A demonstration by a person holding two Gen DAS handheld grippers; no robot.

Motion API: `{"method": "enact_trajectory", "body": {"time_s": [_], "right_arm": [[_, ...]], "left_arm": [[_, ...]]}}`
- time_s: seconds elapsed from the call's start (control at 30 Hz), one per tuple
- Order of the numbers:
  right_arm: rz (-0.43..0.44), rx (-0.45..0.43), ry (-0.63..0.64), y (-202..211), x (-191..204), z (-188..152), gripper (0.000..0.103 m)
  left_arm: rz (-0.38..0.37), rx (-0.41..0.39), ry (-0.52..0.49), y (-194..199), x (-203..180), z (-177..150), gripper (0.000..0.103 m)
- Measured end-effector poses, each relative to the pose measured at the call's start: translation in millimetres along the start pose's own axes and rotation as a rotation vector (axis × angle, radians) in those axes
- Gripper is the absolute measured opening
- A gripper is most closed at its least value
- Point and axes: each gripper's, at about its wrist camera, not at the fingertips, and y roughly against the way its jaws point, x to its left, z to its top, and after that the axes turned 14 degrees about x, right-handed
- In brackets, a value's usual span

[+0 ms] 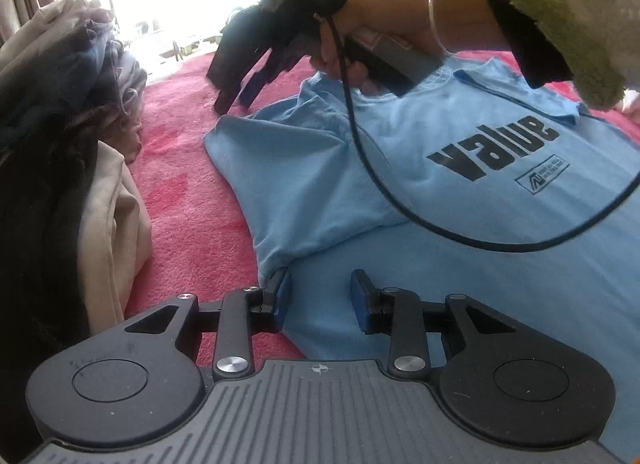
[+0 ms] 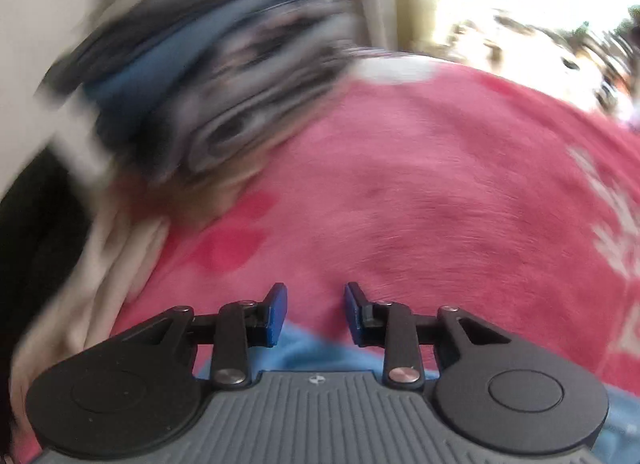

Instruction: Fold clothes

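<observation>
Blue cotton fills most of the left wrist view: a light blue T-shirt (image 1: pixel 460 200) lies flat, front up, on a pink fleece blanket (image 1: pixel 188 192), with the word "value" (image 1: pixel 494 146) printed in black across its chest. One short sleeve spreads out toward ten o'clock.

At six o'clock the left gripper (image 1: pixel 320 296) hovers at the shirt's side, near the armpit. Its jaws stand partly apart with nothing clamped; the left blue pad sits just at the fabric's edge.

At twelve o'clock a hand (image 1: pixel 360 48), wearing a thin bangle and a fuzzy green-and-cream sleeve (image 1: pixel 560 12), holds the right gripper (image 1: pixel 236 96) with its tips pointing down just beyond the sleeve's far end. A black cable (image 1: pixel 384 184) droops from it over the shirt. A heap of folded clothes (image 1: pixel 68 112) rises at nine o'clock.

The right wrist view is motion-blurred. Its jaws are partly apart and empty, above pink blanket, with blue shirt fabric at six o'clock.
</observation>
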Motion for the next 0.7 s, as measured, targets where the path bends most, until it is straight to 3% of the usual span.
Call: {"method": "enact_trajectory", "body": {"time_s": [0.1, 0.23, 0.43, 0.6, 0.63, 0.7], "right_arm": [[0.027, -0.043, -0.083, 21.0, -20.1, -2.3, 0.035], [0.117, -0.025, -0.083, 55.4, -31.1, -17.9, 0.035], [0.060, 0.078, -0.088, 64.5, -34.1, -44.5, 0.035], [0.082, 0.120, -0.166, 51.9, -43.1, -55.7, 0.034], [0.087, 0.124, -0.172, 50.0, -43.8, -57.1, 0.031], [0.089, 0.124, -0.177, 48.5, -43.5, -59.8, 0.013]], "left_arm": [[-0.003, 0.001, 0.005, 0.5, 1.1, 0.1, 0.032], [-0.007, -0.001, 0.006, 0.4, 2.7, -0.4, 0.033], [-0.004, 0.003, 0.012, -0.3, 1.9, -0.1, 0.033], [0.009, 0.001, 0.008, -0.7, -0.6, -0.8, 0.033], [0.012, 0.001, 0.006, -0.7, -1.3, -1.2, 0.033], [0.015, 0.001, 0.008, -0.7, -1.5, -1.4, 0.033]]}}
